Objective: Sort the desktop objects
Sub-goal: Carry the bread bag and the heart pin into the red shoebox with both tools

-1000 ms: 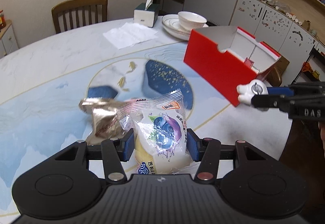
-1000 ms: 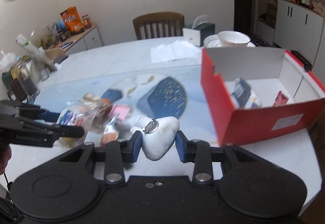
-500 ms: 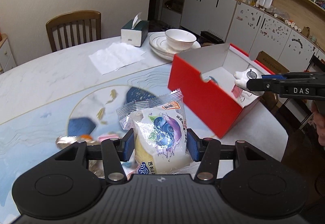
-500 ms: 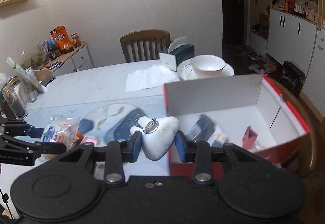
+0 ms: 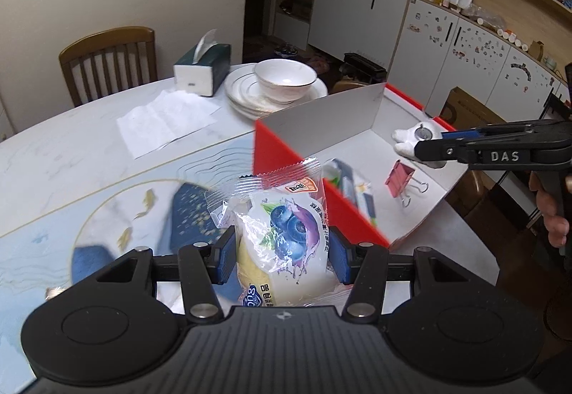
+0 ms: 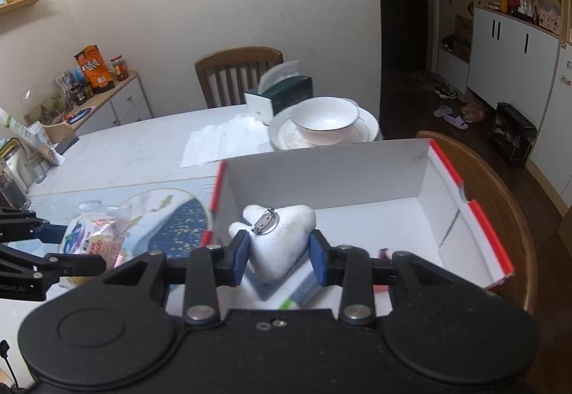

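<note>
- My left tongs (image 5: 282, 253) are clamped on the blueberry snack packet (image 5: 286, 237); a second ago it hung over the table's (image 5: 71, 151) clutter, now just before the red box's (image 5: 286, 172) near wall
- My right tongs (image 6: 279, 253) grip the white plush brooch (image 6: 279, 242), carried from outside to over the box floor; I judge both near release
- Both tongs slant downward, side by side

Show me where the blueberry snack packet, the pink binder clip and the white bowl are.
blueberry snack packet (image 5: 289, 233), left wrist view, on the printed blueberries.
pink binder clip (image 5: 399, 178), left wrist view, on its pink body.
white bowl (image 6: 323, 120), right wrist view, on its inside.
</note>
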The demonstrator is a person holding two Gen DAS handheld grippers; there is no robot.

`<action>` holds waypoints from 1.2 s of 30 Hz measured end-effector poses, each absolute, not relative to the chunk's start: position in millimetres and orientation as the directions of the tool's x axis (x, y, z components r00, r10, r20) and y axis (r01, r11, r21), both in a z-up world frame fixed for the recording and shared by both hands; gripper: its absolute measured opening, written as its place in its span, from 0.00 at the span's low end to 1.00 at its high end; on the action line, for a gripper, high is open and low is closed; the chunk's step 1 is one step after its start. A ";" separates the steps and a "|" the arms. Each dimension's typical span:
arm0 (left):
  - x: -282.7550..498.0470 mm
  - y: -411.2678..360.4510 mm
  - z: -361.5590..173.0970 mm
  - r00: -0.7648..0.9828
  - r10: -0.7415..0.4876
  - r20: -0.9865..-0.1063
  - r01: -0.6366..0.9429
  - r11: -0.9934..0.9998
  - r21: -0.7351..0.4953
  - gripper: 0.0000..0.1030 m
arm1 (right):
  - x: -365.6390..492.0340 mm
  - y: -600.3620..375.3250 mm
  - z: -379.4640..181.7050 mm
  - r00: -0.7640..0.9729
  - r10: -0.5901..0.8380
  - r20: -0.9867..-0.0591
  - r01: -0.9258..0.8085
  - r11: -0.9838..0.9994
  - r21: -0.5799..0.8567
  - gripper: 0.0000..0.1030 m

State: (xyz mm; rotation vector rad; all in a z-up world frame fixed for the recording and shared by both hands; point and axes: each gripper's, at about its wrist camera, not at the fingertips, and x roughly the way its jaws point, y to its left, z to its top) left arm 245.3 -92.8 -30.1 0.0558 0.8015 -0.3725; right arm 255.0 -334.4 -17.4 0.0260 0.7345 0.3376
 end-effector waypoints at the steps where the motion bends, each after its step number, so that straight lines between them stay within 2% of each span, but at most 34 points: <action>1: 247.4 -98.2 -29.4 0.634 -0.306 -0.711 0.351 0.932 -0.089 0.50 | 257.3 -338.4 -18.1 0.690 0.309 -0.655 -0.292 0.946 0.139 0.33; 15: 279.5 -174.0 -27.6 0.596 -0.336 -0.729 0.451 0.891 -0.042 0.50 | 280.8 -385.7 -25.5 0.695 0.285 -0.661 -0.270 0.954 0.127 0.33; 26: 308.8 -229.7 -43.5 0.556 -0.339 -0.759 0.564 0.824 0.044 0.50 | 320.9 -400.6 -45.3 0.672 0.237 -0.702 -0.259 0.963 0.078 0.34; 36: 337.9 -249.5 -67.5 0.497 -0.310 -0.810 0.604 0.794 0.066 0.50 | 356.8 -400.1 -71.2 0.600 0.215 -0.770 -0.244 0.966 0.079 0.33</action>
